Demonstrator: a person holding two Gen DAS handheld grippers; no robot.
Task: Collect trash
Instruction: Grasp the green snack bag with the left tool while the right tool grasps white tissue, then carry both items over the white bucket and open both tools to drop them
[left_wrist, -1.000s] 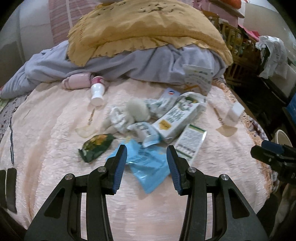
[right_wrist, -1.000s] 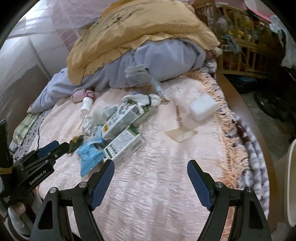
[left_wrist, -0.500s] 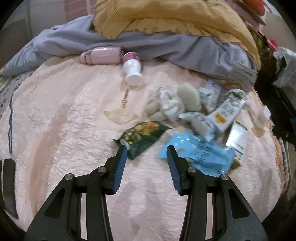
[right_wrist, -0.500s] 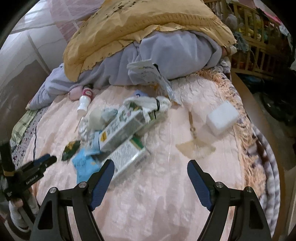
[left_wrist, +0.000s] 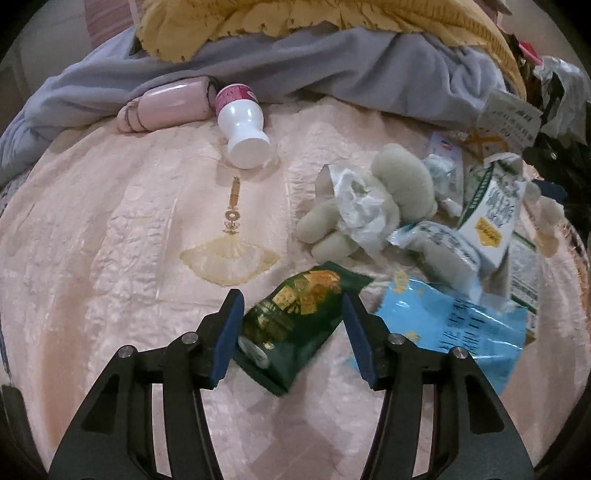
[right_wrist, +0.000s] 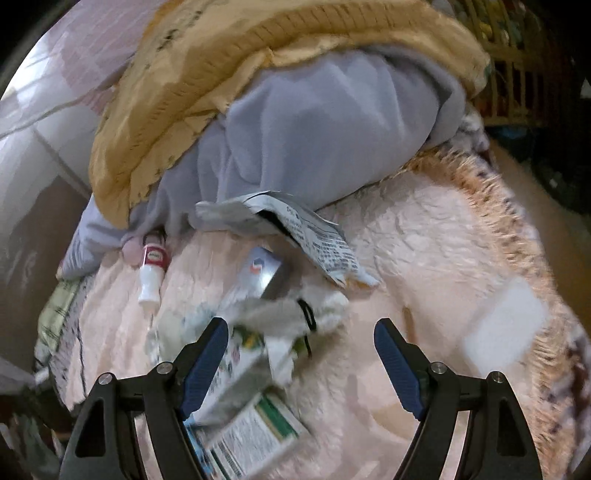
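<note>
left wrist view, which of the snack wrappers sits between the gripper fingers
The dark green wrapper with gold print lies between the open left gripper. The light blue wrapper lies outside the right-hand finger, toward the cartons.

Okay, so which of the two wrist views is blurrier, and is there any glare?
Right wrist view: heavy motion blur smears the cartons and the white block; both views curve strongly toward their dark corners. Left wrist view: sharper, the green snack packet only slightly soft, with a little glare on the blue wrapper and the pink case.
</note>
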